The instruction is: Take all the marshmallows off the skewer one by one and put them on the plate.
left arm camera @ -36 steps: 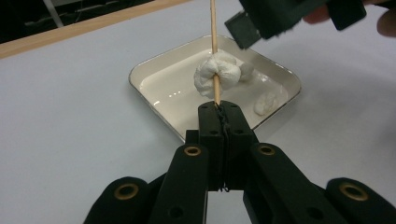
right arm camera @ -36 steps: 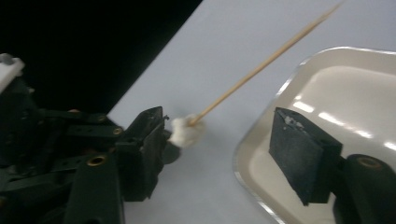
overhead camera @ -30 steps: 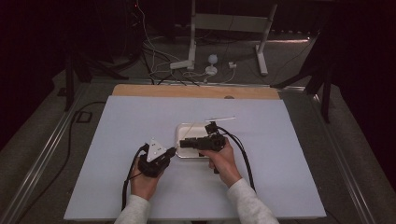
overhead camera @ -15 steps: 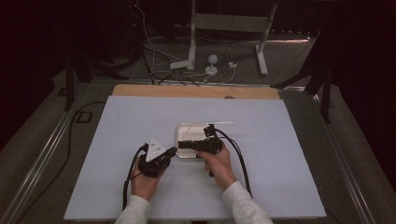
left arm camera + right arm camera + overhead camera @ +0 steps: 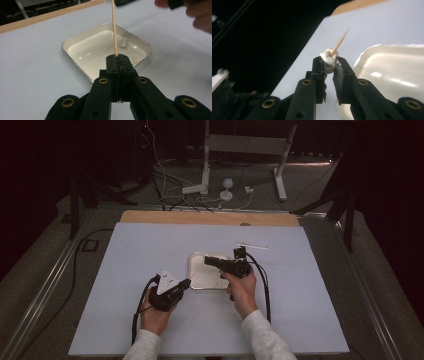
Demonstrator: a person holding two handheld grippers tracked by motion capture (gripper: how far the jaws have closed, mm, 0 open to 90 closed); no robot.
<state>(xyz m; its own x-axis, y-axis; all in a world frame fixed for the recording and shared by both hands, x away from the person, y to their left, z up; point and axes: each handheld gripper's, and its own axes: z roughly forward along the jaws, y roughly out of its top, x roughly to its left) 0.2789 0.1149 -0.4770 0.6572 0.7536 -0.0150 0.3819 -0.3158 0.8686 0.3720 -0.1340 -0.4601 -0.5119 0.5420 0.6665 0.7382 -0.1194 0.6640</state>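
Note:
My left gripper (image 5: 119, 58) is shut on the lower end of a thin wooden skewer (image 5: 114, 27), which rises from its jaws over a white square tray (image 5: 85, 50). In the high view the left gripper (image 5: 186, 282) sits at the tray's (image 5: 200, 270) near-left corner. The right gripper (image 5: 207, 260) hangs above the tray. Its jaws have just been closing and now press on a soft white lump (image 5: 328, 58). The pointed skewer tip (image 5: 340, 40) sticks out through the lump. Two more white lumps (image 5: 123, 42) lie in the tray.
A short white stick (image 5: 251, 245) lies on the pale blue table cover behind the tray. A wooden strip (image 5: 210, 218) runs along the table's far edge. Cables and metal stand legs (image 5: 205, 185) crowd the floor beyond. The person's right hand (image 5: 200, 15) hovers past the tray.
The right gripper has shifted a little away from the person over the tray, and its jaws have narrowed on the white lump. The left hand has kept still.

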